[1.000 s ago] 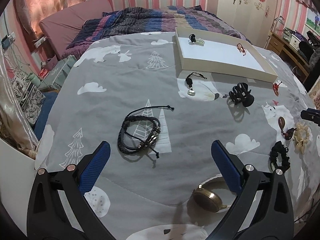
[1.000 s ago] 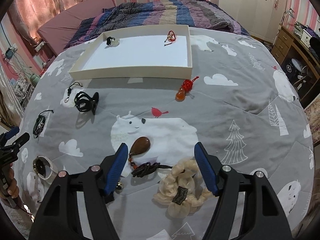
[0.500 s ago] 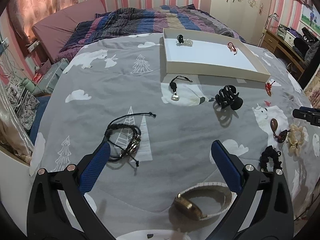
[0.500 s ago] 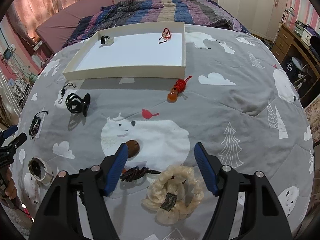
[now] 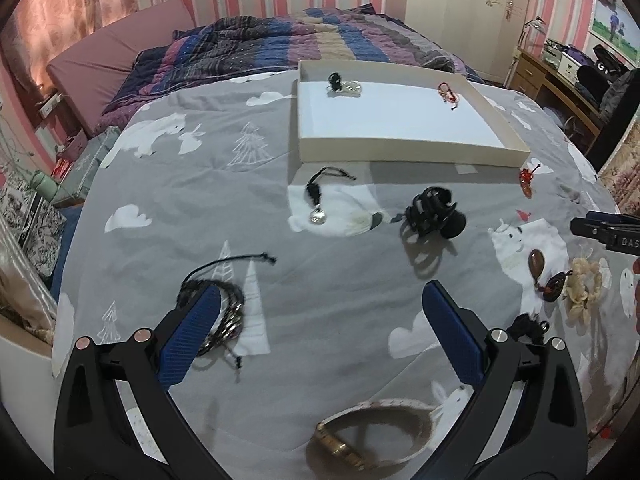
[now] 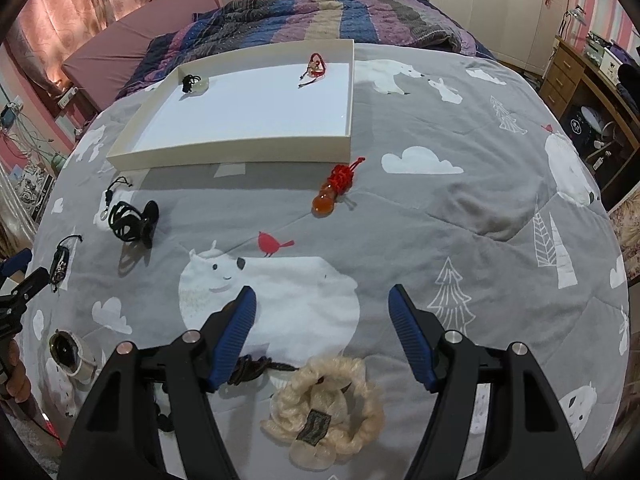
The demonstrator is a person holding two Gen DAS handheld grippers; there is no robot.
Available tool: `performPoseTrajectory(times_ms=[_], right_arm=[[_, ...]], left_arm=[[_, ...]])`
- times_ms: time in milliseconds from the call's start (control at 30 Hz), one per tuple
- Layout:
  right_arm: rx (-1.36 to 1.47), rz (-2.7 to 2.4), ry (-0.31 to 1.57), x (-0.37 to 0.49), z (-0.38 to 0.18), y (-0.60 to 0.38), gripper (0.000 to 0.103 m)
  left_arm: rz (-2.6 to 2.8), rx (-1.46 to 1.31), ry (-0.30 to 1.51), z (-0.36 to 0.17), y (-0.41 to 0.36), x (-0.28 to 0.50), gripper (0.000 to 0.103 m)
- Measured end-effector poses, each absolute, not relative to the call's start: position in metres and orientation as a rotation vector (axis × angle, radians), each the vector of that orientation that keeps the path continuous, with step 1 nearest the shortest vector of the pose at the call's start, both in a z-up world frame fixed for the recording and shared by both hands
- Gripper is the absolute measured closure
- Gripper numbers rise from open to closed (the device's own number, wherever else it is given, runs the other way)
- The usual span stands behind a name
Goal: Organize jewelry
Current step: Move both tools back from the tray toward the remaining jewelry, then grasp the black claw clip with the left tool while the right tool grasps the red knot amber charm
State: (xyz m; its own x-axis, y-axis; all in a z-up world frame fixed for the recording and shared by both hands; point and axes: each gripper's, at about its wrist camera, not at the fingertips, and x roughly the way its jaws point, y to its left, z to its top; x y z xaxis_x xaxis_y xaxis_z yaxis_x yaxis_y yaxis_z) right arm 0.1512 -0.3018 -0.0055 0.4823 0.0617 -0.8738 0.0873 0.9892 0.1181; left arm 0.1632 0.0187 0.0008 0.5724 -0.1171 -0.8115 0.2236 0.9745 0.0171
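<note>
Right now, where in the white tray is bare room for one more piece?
The white tray is bare across its middle and near side. Only its far side is taken: a black-corded piece in one corner, a red cord bracelet near the other.

Dim indoor light, soft shadows, bowed fisheye edges.

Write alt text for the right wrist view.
The right gripper hangs with open, empty jaws over a grey bedspread, just above a cream scrunchie. Beyond lie a red charm, a black hair claw and a white tray holding two small pieces.
</note>
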Motion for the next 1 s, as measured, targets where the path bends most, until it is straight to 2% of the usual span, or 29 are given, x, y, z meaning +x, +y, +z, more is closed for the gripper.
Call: performPoseTrajectory(times_ms=[1000], right_arm=[[0.165, -0.066, 1.074, 0.211, -0.012, -0.322, 0.034]], left_arm=[[-0.354, 0.157, 1.013, -0.003, -0.061, 0.220, 0.004]])
